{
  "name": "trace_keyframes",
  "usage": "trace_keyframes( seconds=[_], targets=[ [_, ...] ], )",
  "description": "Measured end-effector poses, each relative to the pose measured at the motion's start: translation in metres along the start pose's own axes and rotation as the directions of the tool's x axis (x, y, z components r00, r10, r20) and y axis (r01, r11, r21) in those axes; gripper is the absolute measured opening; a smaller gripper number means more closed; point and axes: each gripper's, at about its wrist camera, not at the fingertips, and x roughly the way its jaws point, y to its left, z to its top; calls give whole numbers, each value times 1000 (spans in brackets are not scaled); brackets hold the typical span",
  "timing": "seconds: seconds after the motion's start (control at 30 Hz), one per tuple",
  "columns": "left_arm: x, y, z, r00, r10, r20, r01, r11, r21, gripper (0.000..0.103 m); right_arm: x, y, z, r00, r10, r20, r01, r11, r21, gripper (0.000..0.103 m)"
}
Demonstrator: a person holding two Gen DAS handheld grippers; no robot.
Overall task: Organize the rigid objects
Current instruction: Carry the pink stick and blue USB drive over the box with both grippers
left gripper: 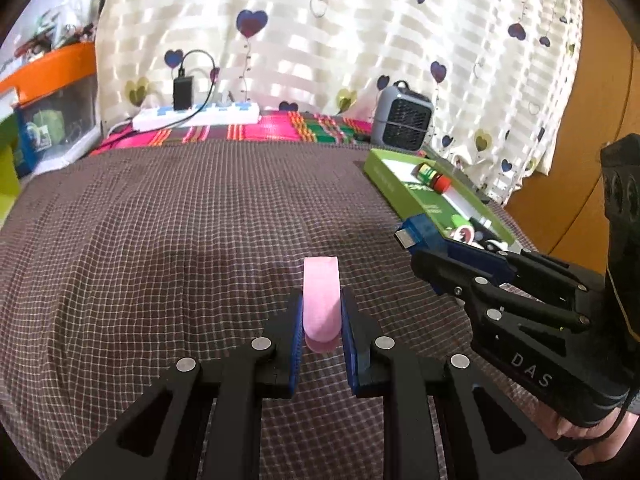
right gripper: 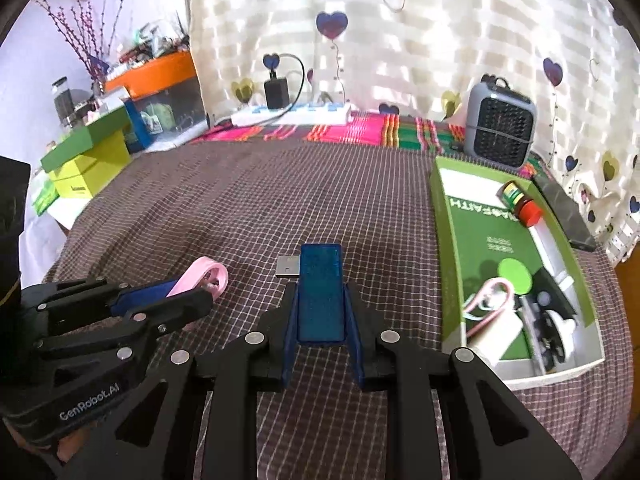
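Both tools are loaded: the left gripper (left gripper: 321,316) is clamped on a pink clip (left gripper: 321,300), a flat looped piece standing up between its blue pads at lower centre of the left wrist view, and the right gripper (right gripper: 321,312) is clamped on a blue USB device (right gripper: 321,292) whose metal plug sticks out to the left at its far end, centre of the right wrist view. Each item appears clear of the checked tablecloth (left gripper: 180,240). The step in hand looks like carrying these 2 pieces to the green tray (right gripper: 448,248) at the right of the right wrist view, which already holds a small red-capped bottle (right gripper: 520,202), a green disc (right gripper: 515,277), another pink looped piece and some white parts. To do it well, I would bring the USB device over the near wall high enough to clear the rim, aim for the bare green floor in the tray's middle, and part the pads only once it sits low; the near end is crowded, so dropping there risks knocking things. The 2 grippers are close together, so they should go 1 at a time. A grey fan heater (right gripper: 500,128) stands just behind the tray's far end, a white power strip (right gripper: 292,114) with a black adapter lies at upper centre, and green boxes (right gripper: 88,160) sit at the left edge, well apart from the route.
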Motion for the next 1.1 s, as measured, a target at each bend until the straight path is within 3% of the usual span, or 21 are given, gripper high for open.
trace_keyframes(
  seconds=[0.53, 1.1],
  targets=[
    [-15, -52, 4, 1000, -17, 20, 16, 998, 62, 17, -51, -17, -10, 995, -7, 97, 8, 1000, -5, 23],
    [1, -93, 14, 999, -49, 9, 47, 992, 116, 17, -65, -52, -19, 992, -26, 123, 21, 999, 42, 23]
  ],
)
